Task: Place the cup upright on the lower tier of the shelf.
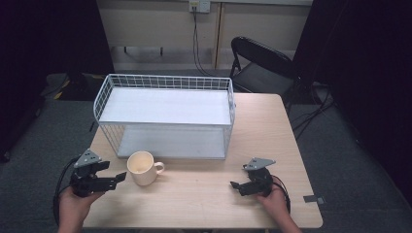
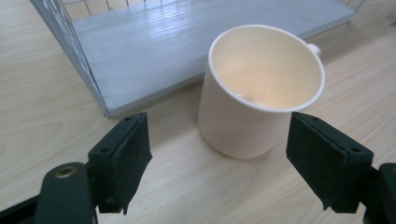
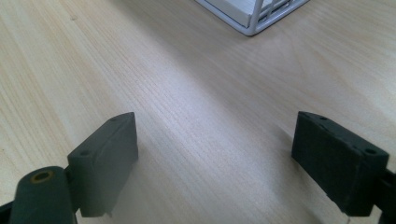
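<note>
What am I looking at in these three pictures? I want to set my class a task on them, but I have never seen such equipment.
A person sits at a wooden table, holding hand-operated tongs in each hand: left tongs, right tongs. One picture looks down from above; the other two come from cameras riding on each pair of tongs. On the table stand a white wire rack with two shelves and a cream mug. Both tongs are open and hold nothing; the left ones point at the mug.
</note>
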Available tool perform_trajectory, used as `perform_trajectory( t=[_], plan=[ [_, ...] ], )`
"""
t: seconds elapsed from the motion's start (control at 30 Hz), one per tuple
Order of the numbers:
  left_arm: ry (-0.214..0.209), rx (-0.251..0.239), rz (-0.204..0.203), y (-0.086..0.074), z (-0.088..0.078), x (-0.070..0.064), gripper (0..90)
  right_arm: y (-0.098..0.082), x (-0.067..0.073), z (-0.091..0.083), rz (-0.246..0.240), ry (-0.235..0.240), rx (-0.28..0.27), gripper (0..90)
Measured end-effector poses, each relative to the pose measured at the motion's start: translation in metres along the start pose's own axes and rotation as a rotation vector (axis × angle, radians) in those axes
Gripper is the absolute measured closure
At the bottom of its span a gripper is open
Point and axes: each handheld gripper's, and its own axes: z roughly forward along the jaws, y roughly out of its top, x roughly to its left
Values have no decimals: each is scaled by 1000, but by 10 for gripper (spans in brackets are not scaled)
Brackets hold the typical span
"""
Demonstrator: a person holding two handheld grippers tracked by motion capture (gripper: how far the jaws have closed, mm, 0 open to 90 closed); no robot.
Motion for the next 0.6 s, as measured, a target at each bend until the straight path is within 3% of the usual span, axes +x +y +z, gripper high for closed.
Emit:
perform_trajectory(
  t=[0.6],
  plan=[
    [28, -15, -27, 16, 17, -4, 218, 0, 0, 0, 0, 0, 1, 139]
  ],
)
